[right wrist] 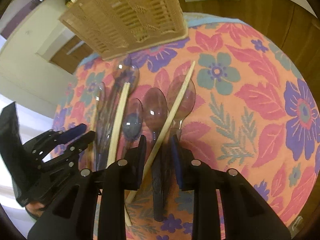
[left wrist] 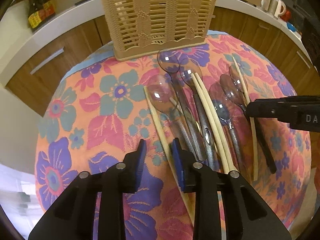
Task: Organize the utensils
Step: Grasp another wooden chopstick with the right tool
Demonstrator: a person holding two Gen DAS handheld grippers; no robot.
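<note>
- Floral cloth (left wrist: 112, 100) covers the tabletop; kitchen cabinets sit behind it.
- Our left gripper (left wrist: 158, 156) has its fingers narrowed, nothing between them; the leftmost chopstick (left wrist: 158, 120) lies just beside the right pad.
- Our right gripper (right wrist: 158, 150) straddles a chopstick (right wrist: 174, 104) and a spoon handle (right wrist: 157, 180); fingers narrowed, contact unclear, so we cannot tell if they grip.
- Remaining clear spoons (left wrist: 166, 96) and chopsticks lie loose mid-cloth; beige basket (left wrist: 158, 14) stands beyond them.
- Step, we judge: isolate one chopstick, shift sideways, close only on it, lift level.
- Left view shows the whole spread; right view alone shows what sits between the right fingers.
</note>
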